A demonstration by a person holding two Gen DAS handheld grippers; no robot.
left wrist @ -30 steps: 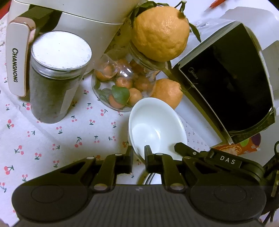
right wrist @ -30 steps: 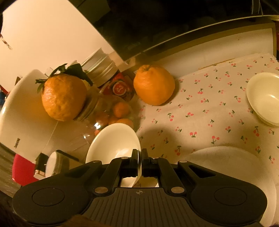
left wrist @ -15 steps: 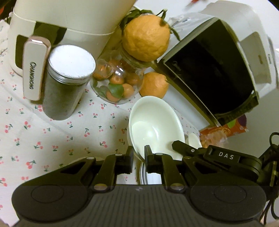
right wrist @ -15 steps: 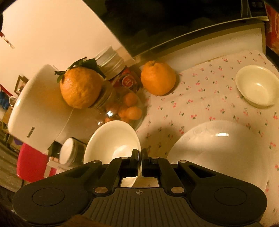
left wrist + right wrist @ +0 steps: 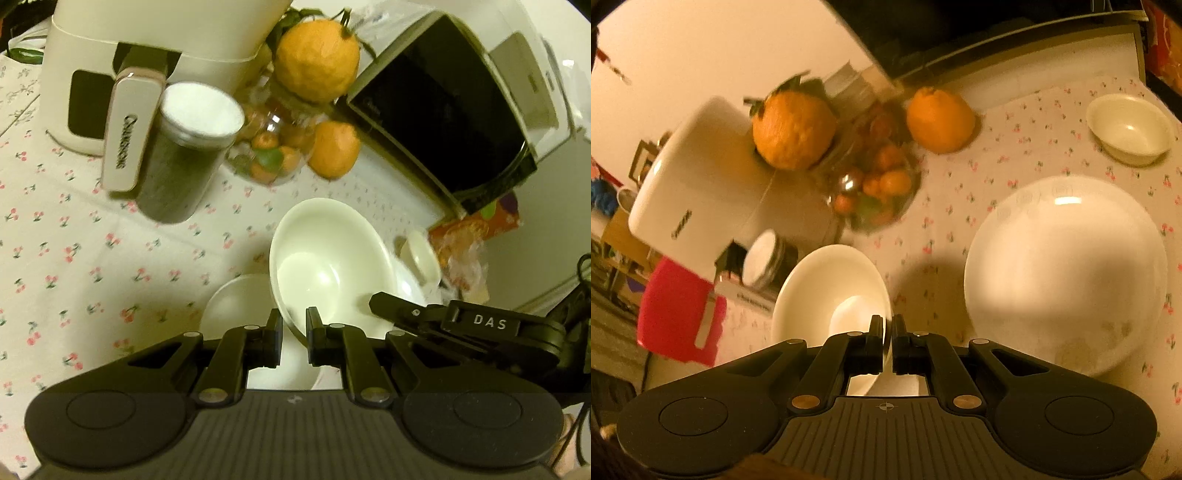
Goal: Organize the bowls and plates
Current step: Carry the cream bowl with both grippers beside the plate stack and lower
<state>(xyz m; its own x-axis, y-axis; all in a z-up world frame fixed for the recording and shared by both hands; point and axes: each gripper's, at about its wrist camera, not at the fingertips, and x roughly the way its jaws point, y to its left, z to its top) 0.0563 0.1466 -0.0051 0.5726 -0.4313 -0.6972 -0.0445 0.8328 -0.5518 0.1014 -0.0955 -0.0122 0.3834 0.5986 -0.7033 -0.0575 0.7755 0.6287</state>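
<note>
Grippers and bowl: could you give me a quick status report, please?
Left gripper and right gripper both shut on white bowl rim. Large plate below. Nothing blocking.

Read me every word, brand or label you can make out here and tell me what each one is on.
"CHANGHONG": on the handle of the white air fryer, blurred but legible.
"DAS": on the right gripper, seen from the left wrist view.
Logo on the microwave door: too small to read.
Snack packet print: unreadable.

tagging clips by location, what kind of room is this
Most likely a home kitchen or dining corner: a cherry-print tablecloth, a countertop oven, a white air fryer, plus white dishes such as the big plate.
</note>
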